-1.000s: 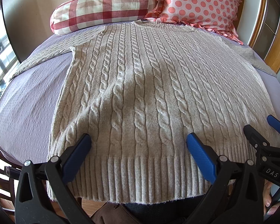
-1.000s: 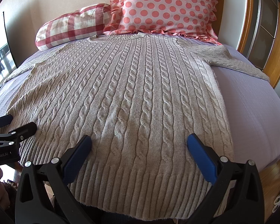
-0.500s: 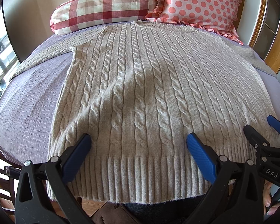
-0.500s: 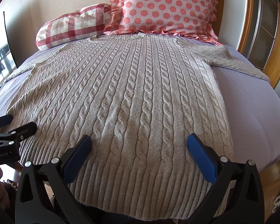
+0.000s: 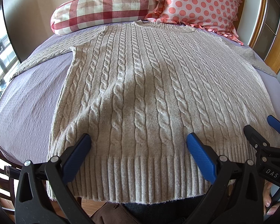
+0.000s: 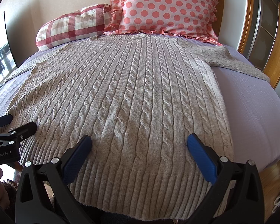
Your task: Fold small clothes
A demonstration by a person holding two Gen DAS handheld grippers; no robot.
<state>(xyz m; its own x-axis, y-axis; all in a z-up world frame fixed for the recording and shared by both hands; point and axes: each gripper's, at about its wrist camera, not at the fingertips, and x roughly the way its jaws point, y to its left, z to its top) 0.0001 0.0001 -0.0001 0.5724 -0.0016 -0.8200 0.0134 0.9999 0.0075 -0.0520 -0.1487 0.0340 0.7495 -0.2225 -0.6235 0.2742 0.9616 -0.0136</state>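
Left gripper (image 5: pixel 138 145) spread wide over the hem at the bed's (image 5: pixel 28 100) near edge, the grey cable-knit sweater (image 5: pixel 149 85) flat across it up to the pillows, and the right gripper (image 6: pixel 139 145) gaping over the same hem.

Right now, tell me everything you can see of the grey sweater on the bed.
The sweater is a pale grey cable knit, seemingly wool, with a ribbed hem and ribbed neckline. It lies flat and unfolded on the lilac bedspread, collar toward the checked pillow and polka-dot pillow, both sleeves spread sideways, hem hanging slightly past the near bed edge. The left tool and right tool are open above the hem, gripping nothing.
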